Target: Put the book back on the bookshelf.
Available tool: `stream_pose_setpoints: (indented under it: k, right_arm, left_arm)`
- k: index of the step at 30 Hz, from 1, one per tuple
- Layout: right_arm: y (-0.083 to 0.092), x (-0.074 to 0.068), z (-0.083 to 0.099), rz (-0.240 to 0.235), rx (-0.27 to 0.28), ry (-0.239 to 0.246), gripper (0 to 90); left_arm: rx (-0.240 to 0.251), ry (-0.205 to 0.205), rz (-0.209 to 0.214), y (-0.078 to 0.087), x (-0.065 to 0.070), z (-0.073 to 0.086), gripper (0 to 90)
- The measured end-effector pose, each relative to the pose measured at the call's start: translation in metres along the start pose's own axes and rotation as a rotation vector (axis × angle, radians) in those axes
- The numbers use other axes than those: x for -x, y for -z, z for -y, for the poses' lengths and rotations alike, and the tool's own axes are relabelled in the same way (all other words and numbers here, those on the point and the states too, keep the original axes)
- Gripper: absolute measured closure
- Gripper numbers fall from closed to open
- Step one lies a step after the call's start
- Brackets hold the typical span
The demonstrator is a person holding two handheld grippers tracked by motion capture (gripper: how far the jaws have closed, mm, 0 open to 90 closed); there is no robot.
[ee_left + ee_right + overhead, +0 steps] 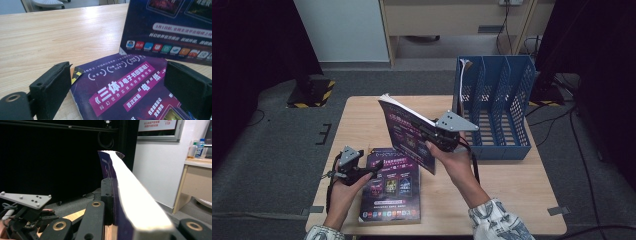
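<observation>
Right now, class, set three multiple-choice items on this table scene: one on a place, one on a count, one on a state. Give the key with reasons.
1. Where does the blue file rack stand?
A. far right of the table
B. near left corner
C. on the floor

2. How many purple magazines are there?
A. one
B. two
C. four

3. What is the state of the left gripper?
A. shut on a magazine
B. shut on nothing
C. open over the flat magazine

Key: 1 A, the rack sits at the table's far right. 2 B, one lies flat, and the right gripper holds the raised magazine. 3 C, its jaws stand apart without pressing the cover.
</observation>
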State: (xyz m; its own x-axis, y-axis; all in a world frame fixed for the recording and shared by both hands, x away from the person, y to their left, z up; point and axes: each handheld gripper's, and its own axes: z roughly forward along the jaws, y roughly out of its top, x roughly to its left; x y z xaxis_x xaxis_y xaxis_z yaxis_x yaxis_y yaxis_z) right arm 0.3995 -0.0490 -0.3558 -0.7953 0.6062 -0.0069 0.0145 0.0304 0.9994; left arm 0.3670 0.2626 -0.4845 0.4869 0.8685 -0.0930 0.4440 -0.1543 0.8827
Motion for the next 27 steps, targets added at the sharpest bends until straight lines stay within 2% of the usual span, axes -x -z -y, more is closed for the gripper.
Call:
stream_pose_setpoints:
  k: [17, 27]
  right_arm:
    - [0.013, 0.020, -0.004, 0.060, 0.020, -0.019, 82.5]
    - [0.021, 0.027, -0.004, 0.064, 0.020, -0.024, 82.5]
  left_arm:
    - [-0.010, -0.011, -0.006, -0.002, 0.000, 0.002, 7.9]
    - [-0.017, -0.015, -0.004, -0.002, 0.001, 0.002, 8.1]
